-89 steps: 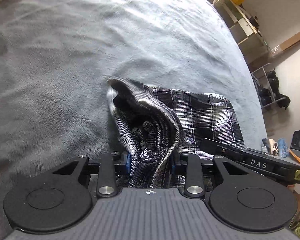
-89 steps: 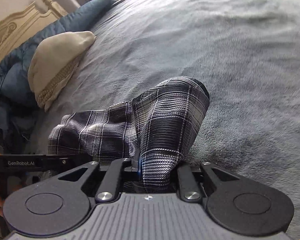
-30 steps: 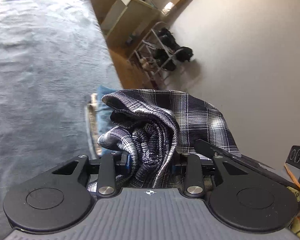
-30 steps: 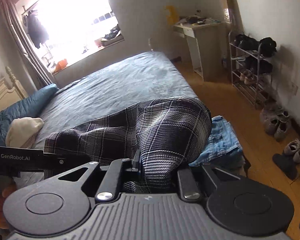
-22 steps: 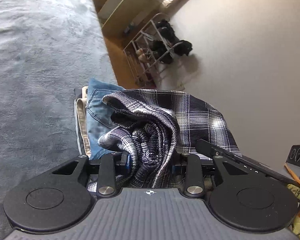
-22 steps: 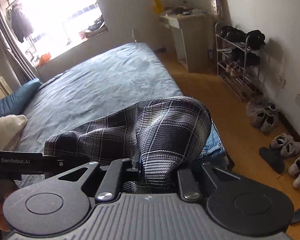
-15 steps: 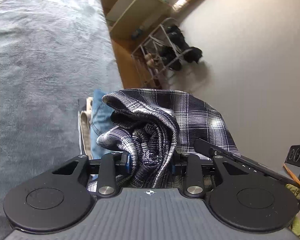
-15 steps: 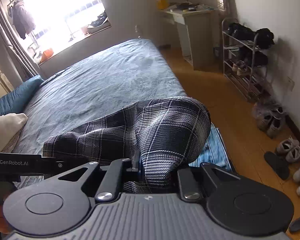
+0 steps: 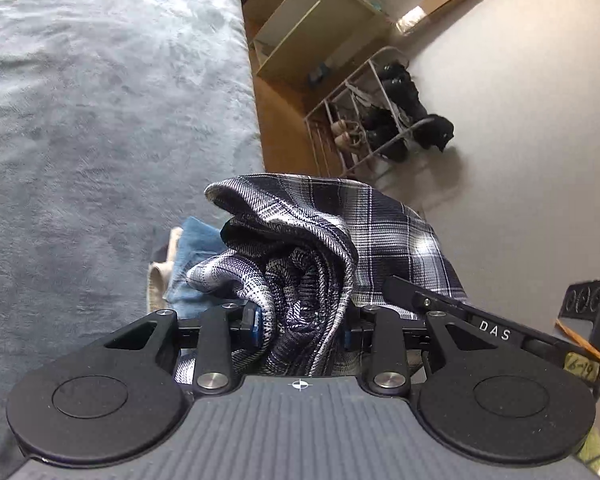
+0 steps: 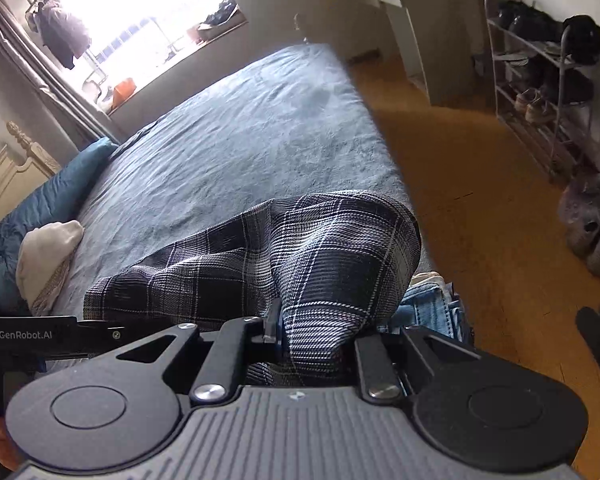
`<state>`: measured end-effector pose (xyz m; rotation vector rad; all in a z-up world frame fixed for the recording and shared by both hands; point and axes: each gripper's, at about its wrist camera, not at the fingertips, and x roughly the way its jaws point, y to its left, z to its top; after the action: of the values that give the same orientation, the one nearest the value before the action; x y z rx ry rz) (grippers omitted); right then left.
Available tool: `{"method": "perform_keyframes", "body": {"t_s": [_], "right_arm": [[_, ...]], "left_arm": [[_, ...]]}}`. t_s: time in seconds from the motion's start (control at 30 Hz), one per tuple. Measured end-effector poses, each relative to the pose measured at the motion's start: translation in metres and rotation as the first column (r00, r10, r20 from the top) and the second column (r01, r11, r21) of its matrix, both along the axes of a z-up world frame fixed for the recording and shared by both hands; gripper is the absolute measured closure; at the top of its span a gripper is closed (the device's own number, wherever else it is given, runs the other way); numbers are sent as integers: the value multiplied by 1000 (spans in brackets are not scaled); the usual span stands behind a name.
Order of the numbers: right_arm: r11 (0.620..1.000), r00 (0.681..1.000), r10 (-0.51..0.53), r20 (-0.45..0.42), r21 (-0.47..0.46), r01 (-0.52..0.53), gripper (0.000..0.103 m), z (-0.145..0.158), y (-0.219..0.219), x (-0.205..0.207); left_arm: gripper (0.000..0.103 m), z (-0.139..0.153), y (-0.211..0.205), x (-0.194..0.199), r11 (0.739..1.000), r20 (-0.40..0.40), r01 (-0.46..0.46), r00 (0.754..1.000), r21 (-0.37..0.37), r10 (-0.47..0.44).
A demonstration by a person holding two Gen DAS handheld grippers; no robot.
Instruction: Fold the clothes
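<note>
A folded dark plaid shirt (image 9: 340, 236) hangs in the air between both grippers. My left gripper (image 9: 300, 320) is shut on one bunched end of it. My right gripper (image 10: 312, 332) is shut on the other end of the plaid shirt (image 10: 300, 264). Under the shirt, beside the bed's foot, lies a stack of folded clothes with blue jeans (image 9: 194, 256) on top, also seen as blue jeans (image 10: 428, 308) in the right wrist view. The right gripper's body (image 9: 480, 332) shows at the right of the left wrist view. Both grippers' fingertips are buried in cloth.
The bed with a grey-blue blanket (image 9: 100, 100) fills the left. A shoe rack (image 10: 548, 80) stands by the wall, with loose shoes (image 10: 596, 232) on the wooden floor (image 10: 480, 200). A small desk (image 10: 424, 20) stands at the far end. A cream pillow (image 10: 44, 256) lies near the headboard.
Both grippers have carried the shirt off the bed to above the stack of clothes at its foot. Over the last second the views shifted slightly; the grips have not changed.
</note>
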<state>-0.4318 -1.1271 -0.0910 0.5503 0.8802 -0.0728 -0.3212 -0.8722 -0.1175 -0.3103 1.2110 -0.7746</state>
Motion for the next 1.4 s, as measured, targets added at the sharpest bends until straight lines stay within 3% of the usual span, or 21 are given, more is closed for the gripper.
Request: {"method": "perform_keyframes", "body": {"t_s": [0.1,0.27,0.37,0.43,0.53,0.63,0.8,0.97,1.3,1.4], "right_arm": [[998,999,21,-50,53,-18,86,-15,-16,5],[987,989,31,-143,159,-8,86,-80,-44,25],[974,985,19,-173,224,20,84,-111,-61,31],[966,986,21,-164,256,22,79,-119,-69,29],[950,983,23,-182,311,35,56,-127,-79,23],[940,984,23,-176,340,39,46,-126,-86,11],[919,986,3,-167,390,63,42,-123,-90,-12],[910,984,-14,-176,406,86,42,-123,-88,-22],[912,974,31,-224,404,64,41,-128,-85,-13],[917,968,55,-245,396,48,41,-130,-84,-14]], "left_arm": [[71,-19,-12,5,1000,-48,-6,999,28,7],[70,-72,-33,23,993,-116,-13,993,118,27],[67,-74,-27,27,994,-144,10,990,109,6],[64,-75,-23,30,994,-162,26,987,103,-9],[59,-76,-17,34,994,-189,49,982,94,-31],[47,-78,-11,38,994,-216,72,975,83,-52],[37,-81,-1,45,992,-259,109,962,64,-89],[35,-83,16,29,986,-222,156,965,61,-139],[35,-81,10,13,964,-15,234,972,128,-234],[35,-89,10,19,964,-31,245,970,106,-243]]}}
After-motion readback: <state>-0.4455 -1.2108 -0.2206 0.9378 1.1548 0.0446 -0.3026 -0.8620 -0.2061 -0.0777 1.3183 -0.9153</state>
